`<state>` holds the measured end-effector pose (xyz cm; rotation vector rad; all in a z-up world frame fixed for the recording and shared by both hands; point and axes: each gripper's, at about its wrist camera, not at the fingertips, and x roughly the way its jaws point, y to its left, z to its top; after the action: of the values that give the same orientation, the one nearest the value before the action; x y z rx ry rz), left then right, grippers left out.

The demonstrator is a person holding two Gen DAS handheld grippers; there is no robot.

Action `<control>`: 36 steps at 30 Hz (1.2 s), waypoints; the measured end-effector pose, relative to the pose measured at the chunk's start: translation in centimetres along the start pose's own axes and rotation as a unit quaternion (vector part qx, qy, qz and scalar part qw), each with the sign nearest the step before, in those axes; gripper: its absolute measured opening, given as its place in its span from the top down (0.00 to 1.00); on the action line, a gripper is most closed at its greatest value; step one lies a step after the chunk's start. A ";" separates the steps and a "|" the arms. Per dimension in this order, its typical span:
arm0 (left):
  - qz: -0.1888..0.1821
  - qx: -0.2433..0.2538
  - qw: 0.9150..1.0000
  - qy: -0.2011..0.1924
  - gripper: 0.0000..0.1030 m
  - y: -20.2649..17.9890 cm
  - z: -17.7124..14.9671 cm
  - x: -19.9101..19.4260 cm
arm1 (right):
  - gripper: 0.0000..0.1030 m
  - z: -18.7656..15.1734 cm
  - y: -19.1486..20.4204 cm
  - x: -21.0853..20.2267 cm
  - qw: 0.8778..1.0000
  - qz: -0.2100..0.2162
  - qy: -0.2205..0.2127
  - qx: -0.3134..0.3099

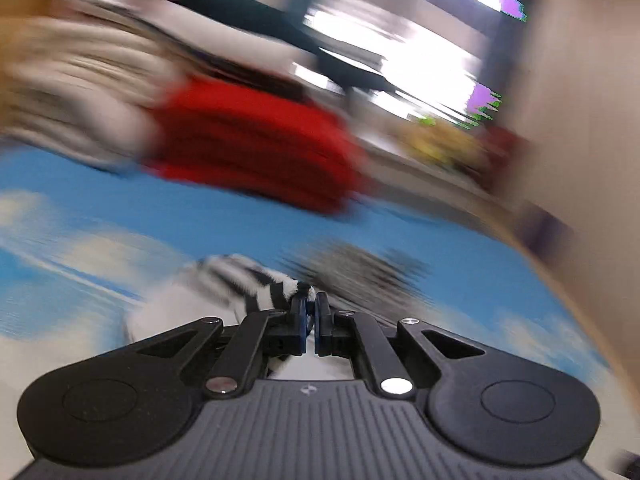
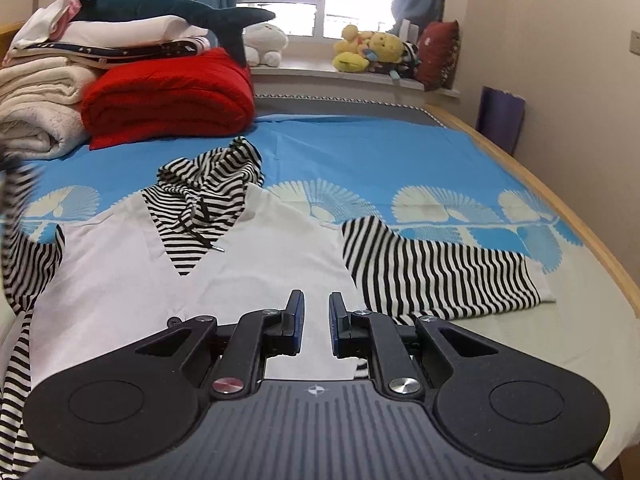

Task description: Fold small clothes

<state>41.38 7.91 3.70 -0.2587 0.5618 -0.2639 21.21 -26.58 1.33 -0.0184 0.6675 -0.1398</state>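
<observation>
A small white hoodie (image 2: 132,280) with a black-and-white striped hood (image 2: 208,184) and sleeves lies face up on the blue patterned bedsheet (image 2: 360,152). Its right sleeve (image 2: 436,272) lies flat, spread out to the side. My right gripper (image 2: 316,312) hovers low over the white body near that sleeve, jaws a narrow gap apart with nothing seen between them. The left wrist view is heavily motion-blurred. There, my left gripper (image 1: 310,306) is shut on a bunched end of striped sleeve (image 1: 272,286). That raised sleeve shows as a blur at the right wrist view's left edge (image 2: 16,208).
A folded red blanket (image 2: 168,96), cream blankets (image 2: 36,116) and a stack of linens topped by a dark shark plush (image 2: 180,8) stand at the bed's far left. Plush toys (image 2: 372,52) line the windowsill. The wooden bed edge (image 2: 580,232) runs along the right.
</observation>
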 end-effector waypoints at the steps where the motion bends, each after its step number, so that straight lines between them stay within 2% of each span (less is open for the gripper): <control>1: -0.054 0.010 0.998 0.039 0.87 -2.5 -0.9 0.7 | 0.87 -0.1 -0.1 0.0 1.000 -0.001 0.003 0.004; 2: -0.100 0.022 0.992 0.074 0.78 -4.3 -1.6 1.2 | 0.87 -0.2 -0.2 0.0 1.000 -0.001 0.005 0.008; 3: -0.120 0.031 0.988 0.096 0.75 -5.7 -2.0 1.3 | 0.87 -0.3 -0.4 0.0 1.000 0.000 0.008 0.013; 4: -0.114 0.031 0.988 0.096 0.75 -6.2 -1.9 0.9 | 0.87 -0.4 -0.5 0.0 1.000 0.000 0.012 0.019; 6: -0.083 0.007 0.993 0.083 0.74 -5.3 -0.4 -0.1 | 0.87 -0.5 -0.9 0.1 0.999 0.004 0.019 0.034; 8: -0.035 -0.024 0.997 0.071 0.74 -3.8 1.7 -1.5 | 0.87 -0.6 -1.2 0.1 0.999 0.009 0.023 0.048; 10: 0.021 -0.035 0.997 0.060 0.73 -2.5 3.4 -2.7 | 0.87 -0.5 -1.4 -0.1 0.998 0.016 0.019 0.052; 12: 0.062 -0.033 0.996 0.049 0.73 -2.0 4.2 -3.5 | 0.87 -0.4 -1.4 -0.2 0.998 0.025 0.012 0.051; 14: 0.075 -0.030 0.996 0.044 0.63 -1.4 3.6 -3.6 | 0.87 -0.2 -1.3 -0.2 0.998 0.038 0.009 0.055; 15: 0.081 -0.029 0.995 0.043 0.62 -1.2 2.7 -3.4 | 0.87 0.0 -1.4 -0.1 0.997 0.046 0.008 0.062; 16: 0.088 -0.027 0.995 0.049 0.62 -1.0 1.7 -2.9 | 0.87 0.2 -1.5 0.4 0.996 0.054 0.011 0.072; 18: 0.128 -0.012 0.985 0.114 0.64 -0.7 -0.2 -0.7 | 0.87 0.6 -1.7 1.9 0.993 0.067 0.026 0.091; 19: 0.135 -0.012 0.983 0.127 0.64 -0.7 -0.5 0.1 | 0.87 0.8 -1.7 3.1 0.992 0.071 0.037 0.101; 22: 0.122 -0.018 0.985 0.117 0.63 -1.0 0.2 0.6 | 0.86 1.2 -1.8 7.5 0.983 0.089 0.076 0.144; 24: 0.123 -0.007 0.986 0.114 0.63 -0.9 0.8 1.1 | 0.80 0.8 -1.8 10.8 0.974 0.095 0.111 0.170; 25: 0.125 0.002 0.985 0.118 0.63 -1.1 0.8 1.4 | 0.74 0.4 -1.8 12.3 0.972 0.094 0.127 0.176; 27: 0.125 0.012 0.984 0.124 0.63 -1.3 0.6 1.2 | 0.68 -0.3 -1.6 15.2 0.967 0.076 0.161 0.184; 29: 0.121 0.019 0.984 0.132 0.62 -1.6 0.6 1.6 | 0.55 -0.8 -1.7 17.6 0.959 0.063 0.187 0.201; 30: 0.118 0.024 0.983 0.136 0.62 -1.7 0.6 1.8 | 0.53 -0.9 -1.7 18.6 0.957 0.056 0.197 0.206; 33: 0.102 0.045 0.983 0.143 0.59 -2.5 0.4 2.8 | 0.53 -0.9 -1.5 20.6 0.955 0.024 0.209 0.207; 36: 0.102 0.051 0.983 0.141 0.58 -2.2 0.6 3.1 | 0.55 -0.8 -1.1 21.9 0.954 0.031 0.207 0.214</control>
<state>43.85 4.95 3.39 -0.0620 0.8473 -0.1297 37.59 -30.61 -12.71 0.4608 1.0441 -0.2286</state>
